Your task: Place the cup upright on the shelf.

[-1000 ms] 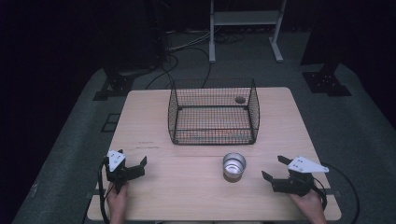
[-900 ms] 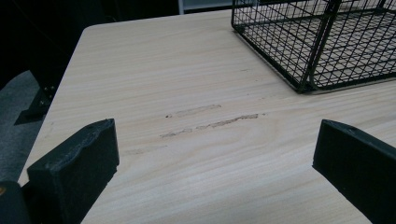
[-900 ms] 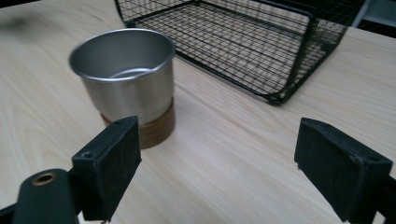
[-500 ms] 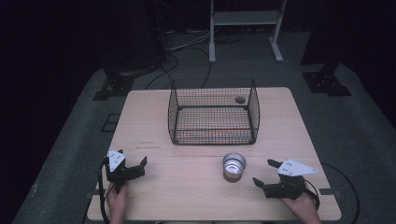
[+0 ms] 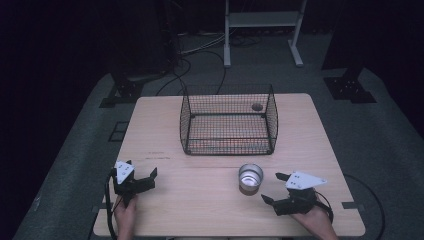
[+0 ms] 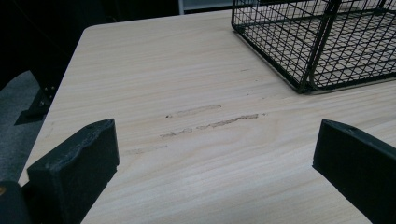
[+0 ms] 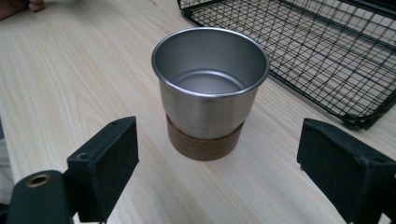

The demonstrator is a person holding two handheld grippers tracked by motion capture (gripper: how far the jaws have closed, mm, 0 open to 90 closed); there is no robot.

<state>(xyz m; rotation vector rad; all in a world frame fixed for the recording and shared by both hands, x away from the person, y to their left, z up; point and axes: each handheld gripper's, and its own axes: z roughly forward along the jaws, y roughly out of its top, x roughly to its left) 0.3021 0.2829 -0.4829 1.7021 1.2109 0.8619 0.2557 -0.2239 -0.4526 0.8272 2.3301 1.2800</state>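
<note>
A steel cup (image 5: 250,176) with a brown band round its foot stands upright on the wooden table (image 5: 200,210), in front of the wire basket (image 5: 229,120). My right gripper (image 5: 271,187) lies just right of the cup and points at it. Its jaws are open and have just been opening. In the right gripper view the cup (image 7: 210,88) stands a little ahead of the right gripper (image 7: 217,140), and neither jaw touches it. My left gripper (image 5: 150,180) rests open near the table's front left. The left gripper (image 6: 215,140) has only bare wood between its jaws.
The black wire basket (image 6: 322,51) stands at the middle back of the table, with a small dark round thing (image 5: 257,106) at its far right corner. Faint scuff marks (image 6: 210,121) lie ahead of the left gripper. Cables and stand feet are on the floor beyond.
My right gripper has moved left toward the cup and its jaws stand wider apart. The left gripper, the cup and the basket have stayed put.
</note>
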